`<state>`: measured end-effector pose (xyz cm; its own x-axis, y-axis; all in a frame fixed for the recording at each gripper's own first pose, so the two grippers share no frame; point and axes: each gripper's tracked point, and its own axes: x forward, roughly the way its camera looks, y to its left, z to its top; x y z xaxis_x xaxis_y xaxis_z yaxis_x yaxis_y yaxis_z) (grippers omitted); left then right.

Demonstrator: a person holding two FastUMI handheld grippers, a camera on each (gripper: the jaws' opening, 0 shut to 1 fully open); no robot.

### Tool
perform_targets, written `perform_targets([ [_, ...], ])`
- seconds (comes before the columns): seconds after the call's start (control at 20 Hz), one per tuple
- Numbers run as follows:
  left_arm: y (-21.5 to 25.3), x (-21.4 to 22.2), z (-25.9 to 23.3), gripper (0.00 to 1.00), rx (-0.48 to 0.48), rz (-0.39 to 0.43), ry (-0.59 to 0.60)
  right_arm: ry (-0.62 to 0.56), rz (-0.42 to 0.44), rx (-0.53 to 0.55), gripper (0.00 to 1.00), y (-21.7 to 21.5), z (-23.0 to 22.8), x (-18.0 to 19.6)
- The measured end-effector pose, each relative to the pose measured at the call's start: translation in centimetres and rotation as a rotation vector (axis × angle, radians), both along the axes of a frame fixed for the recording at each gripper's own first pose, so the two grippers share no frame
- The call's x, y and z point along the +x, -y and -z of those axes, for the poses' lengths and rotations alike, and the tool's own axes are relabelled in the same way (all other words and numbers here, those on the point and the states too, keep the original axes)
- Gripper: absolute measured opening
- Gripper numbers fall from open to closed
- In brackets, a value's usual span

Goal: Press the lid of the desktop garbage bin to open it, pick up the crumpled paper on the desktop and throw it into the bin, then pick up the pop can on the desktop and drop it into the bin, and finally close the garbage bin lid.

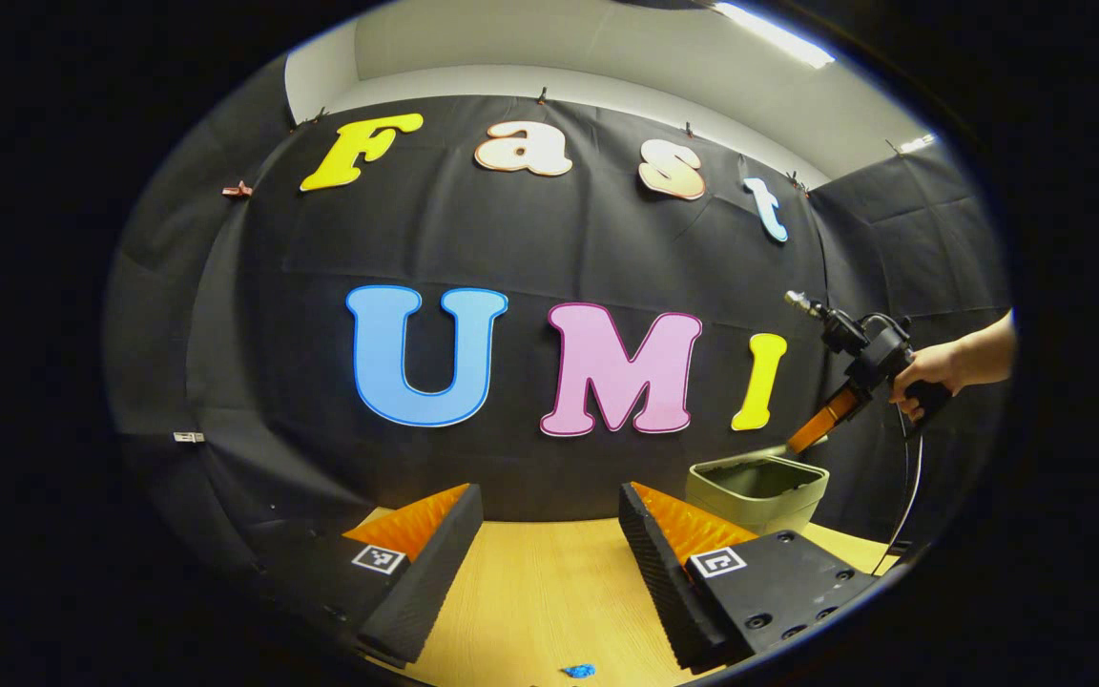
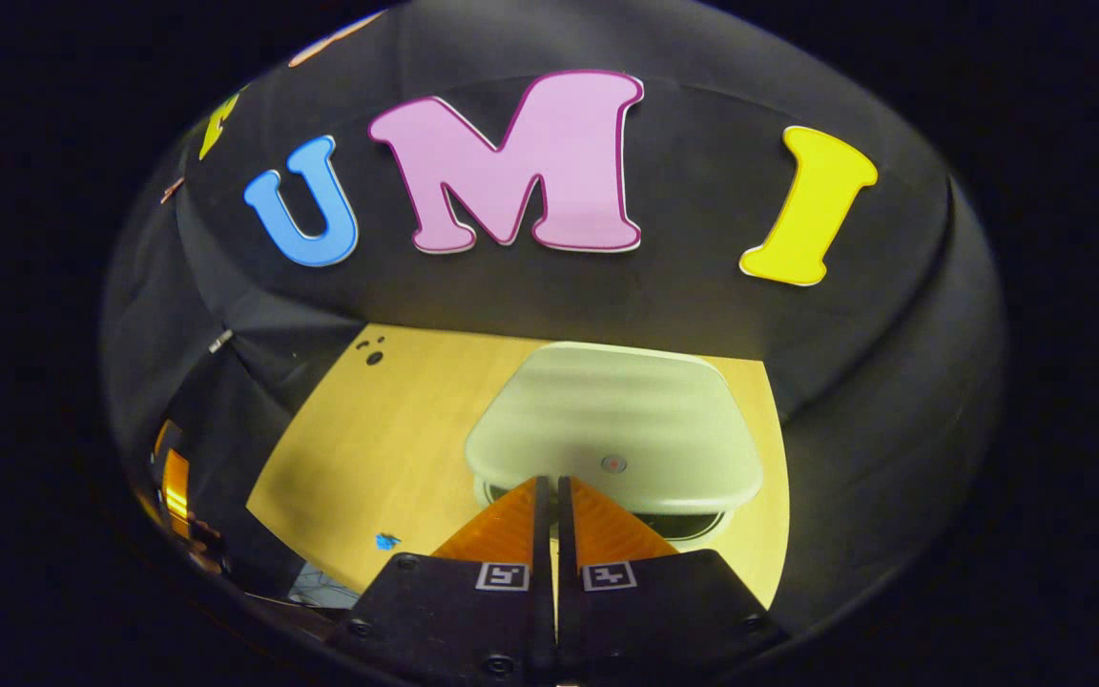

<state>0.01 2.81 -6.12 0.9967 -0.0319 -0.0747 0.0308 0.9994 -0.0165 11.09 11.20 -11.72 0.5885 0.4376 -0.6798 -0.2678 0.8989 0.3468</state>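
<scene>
Up close, right gripper (image 2: pixel 549 487) over lid (image 2: pixel 607 420).

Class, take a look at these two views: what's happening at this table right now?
A person holds a hand-held gripper in each hand. The right hand-held gripper, jaws together, is at the front edge of the garbage bin's lid, apparently closing it; a dark gap shows under the lid. The left hand-held gripper hangs open over the wooden table, holding nothing.

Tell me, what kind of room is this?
Probably a small test booth: black cloth wall, wooden table and a green bin, its lid partly down under the right claw.
</scene>
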Motion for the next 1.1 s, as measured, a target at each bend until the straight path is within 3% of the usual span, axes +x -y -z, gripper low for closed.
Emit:
perform_targets([
  [0.15, -0.1, 0.0, 0.5, 0.92, -0.009, 0.001, -0.017, 0.099, 0.027, -0.024, 0.05, 0.5, -1.4, -0.1],
  [0.5, 0.9, 0.0, 3.1, 0.93, -0.008, 0.043, -0.081, 0.2, 0.013, -0.087, 0.06, 0.1, -2.3, -2.9],
  [0.55, 1.0, -0.1, 3.6, 0.93, -0.007, 0.048, -0.094, 0.217, 0.02, -0.082, 0.09, 0.0, -2.8, -3.2],
  [0.8, 2.6, -1.0, 6.2, 0.93, -0.055, 0.107, -0.141, 0.394, 0.05, 0.052, 0.04, -1.9, -6.7, -4.2],
  [1.1, 3.4, -1.3, 12.6, 0.93, -0.059, 0.079, -0.291, 0.463, 0.039, 0.048, 0.08, -1.7, -6.9, -6.3],
])
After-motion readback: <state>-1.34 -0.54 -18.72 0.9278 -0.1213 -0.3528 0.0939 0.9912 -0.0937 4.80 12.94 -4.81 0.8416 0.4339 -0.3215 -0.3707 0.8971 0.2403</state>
